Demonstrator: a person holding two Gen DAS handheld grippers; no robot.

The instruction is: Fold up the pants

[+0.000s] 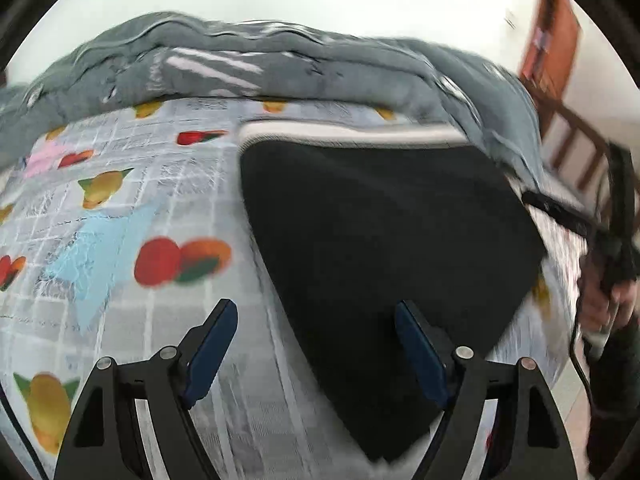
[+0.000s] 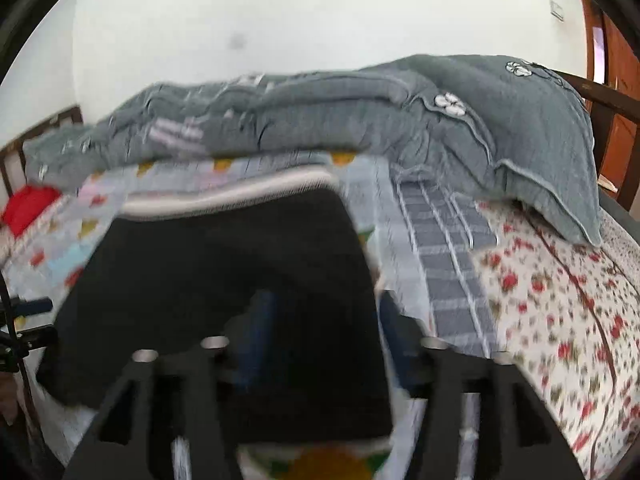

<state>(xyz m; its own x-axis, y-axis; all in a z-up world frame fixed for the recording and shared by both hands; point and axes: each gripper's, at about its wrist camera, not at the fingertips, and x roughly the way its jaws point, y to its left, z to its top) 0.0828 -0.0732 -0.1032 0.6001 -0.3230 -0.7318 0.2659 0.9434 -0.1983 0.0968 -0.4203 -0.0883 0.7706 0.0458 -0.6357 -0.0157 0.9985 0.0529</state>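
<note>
While black pants [image 1: 384, 240] lie folded on fruit-print sheet [image 1: 120, 200], grey quilt [image 1: 240, 64] behind; both grippers spread, empty.

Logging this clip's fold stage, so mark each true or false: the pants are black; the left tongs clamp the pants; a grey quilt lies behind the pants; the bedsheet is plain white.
1. The pants are black: true.
2. The left tongs clamp the pants: false, they stand open with nothing gripped.
3. A grey quilt lies behind the pants: true.
4. The bedsheet is plain white: false, it is fruit-printed.
</note>
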